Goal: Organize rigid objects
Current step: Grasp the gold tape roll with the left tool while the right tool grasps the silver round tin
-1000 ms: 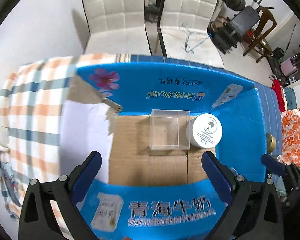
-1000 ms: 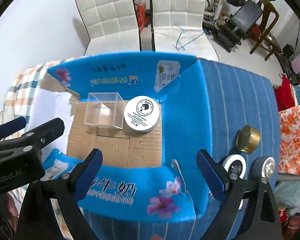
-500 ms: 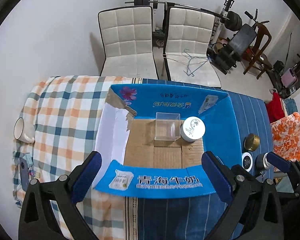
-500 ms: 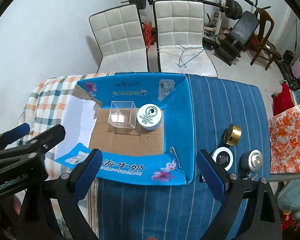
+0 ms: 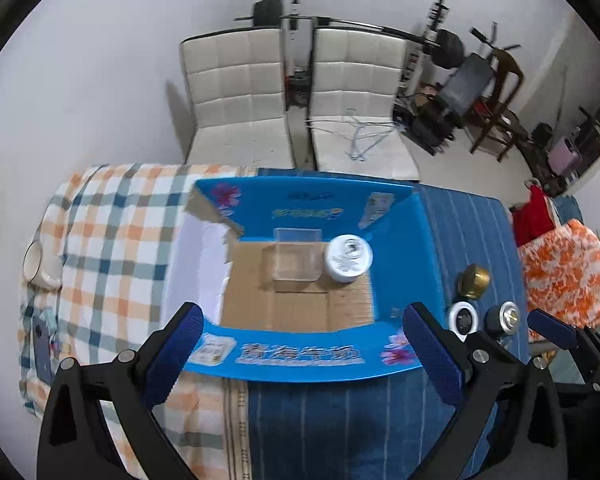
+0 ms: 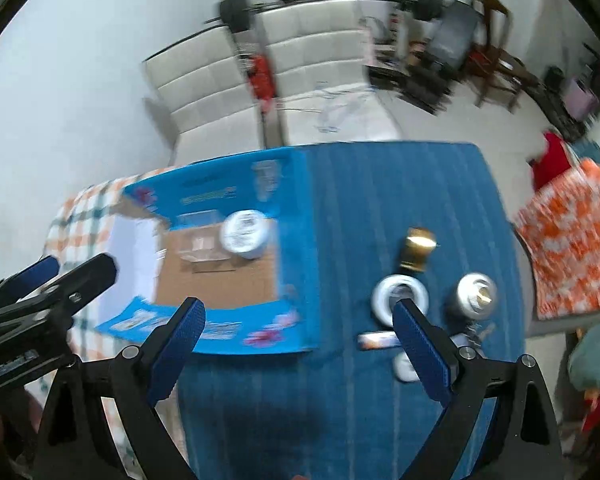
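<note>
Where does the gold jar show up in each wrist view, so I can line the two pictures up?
Left wrist: gold jar sits right of centre on the blue striped cloth, just outside the blue box's right wall.
Right wrist: gold jar is right of centre, blurred, beyond the right claw's right finger.
Shared landmark: the white-lidded jar inside the blue box.

White Chinese characters 青海牛奶 run along the near flap of the open blue cardboard box (image 5: 300, 354); other print is too blurred to read
</note>
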Demonstrator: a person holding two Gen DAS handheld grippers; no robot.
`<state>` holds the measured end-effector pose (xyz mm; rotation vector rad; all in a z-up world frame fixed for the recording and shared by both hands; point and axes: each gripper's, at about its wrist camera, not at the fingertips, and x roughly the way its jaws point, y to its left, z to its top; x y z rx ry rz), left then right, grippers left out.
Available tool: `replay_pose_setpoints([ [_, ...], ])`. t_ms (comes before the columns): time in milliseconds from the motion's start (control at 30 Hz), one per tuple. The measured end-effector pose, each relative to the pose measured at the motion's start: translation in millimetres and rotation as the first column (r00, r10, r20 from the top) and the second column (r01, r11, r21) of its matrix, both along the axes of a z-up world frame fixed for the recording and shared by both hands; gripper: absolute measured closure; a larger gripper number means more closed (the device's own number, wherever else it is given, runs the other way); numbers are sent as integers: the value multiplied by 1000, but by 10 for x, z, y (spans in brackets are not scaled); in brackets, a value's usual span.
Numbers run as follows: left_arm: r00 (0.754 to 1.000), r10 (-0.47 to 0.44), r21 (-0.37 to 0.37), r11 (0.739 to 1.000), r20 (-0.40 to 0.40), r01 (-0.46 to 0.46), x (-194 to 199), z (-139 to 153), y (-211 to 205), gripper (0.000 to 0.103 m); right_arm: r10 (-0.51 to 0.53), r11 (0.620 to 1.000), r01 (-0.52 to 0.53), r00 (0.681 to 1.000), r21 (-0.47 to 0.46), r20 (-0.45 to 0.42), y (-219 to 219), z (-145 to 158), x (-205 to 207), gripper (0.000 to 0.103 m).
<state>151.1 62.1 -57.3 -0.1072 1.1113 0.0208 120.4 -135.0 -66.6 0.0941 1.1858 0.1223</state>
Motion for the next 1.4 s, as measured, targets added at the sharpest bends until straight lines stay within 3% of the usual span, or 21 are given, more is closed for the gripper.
replay_pose_setpoints([
  [100, 998, -58, -16, 998, -4, 58, 113, -27, -322, 1, -115, 993, 114, 993, -19, -31, -548, -135, 26, 6],
  [233, 985, -172, -55, 984, -21, 171, 328, -140, -922, 0, -285, 958, 280, 955, -66, -85, -1363, -412, 35, 6],
  [433, 947, -320, -107, 943, -28, 315, 659, -348, -1778, 1, -387, 922, 380, 903, -76, -186, -2115, -973, 25, 6],
  [667, 902, -413, -79, 911, -123, 406, 1099, -900, -2515, 1, -409, 911, 409, 881, -55, -238, -2378, -1645, 209, 6],
  [967, 817, -464, -77, 881, -343, 468, 1526, -1914, -2998, 1, -388, 917, 398, 867, -34, -312, -2404, -2228, 502, 6],
  [1067, 789, -466, -74, 875, -400, 479, 1539, -2169, -3049, 20, -393, 913, 405, 856, -35, -335, -2425, -2349, 538, 12],
  [1200, 756, -464, -108, 875, -461, 472, 1510, -2409, -3061, 68, -374, 918, 396, 855, -12, -361, -2440, -2456, 604, 25],
  [1233, 771, -468, -97, 874, -432, 477, 1487, -2378, -3069, 73, -376, 920, 391, 856, -31, -355, -2422, -2456, 620, 25],
  [1267, 769, -475, -99, 870, -427, 482, 1475, -2371, -3091, 76, -373, 923, 383, 858, -45, -352, -2409, -2454, 640, 26],
  [1400, 779, -469, -73, 871, -417, 485, 1394, -2362, -3130, 77, -361, 930, 360, 866, -69, -346, -2364, -2424, 652, 27],
])
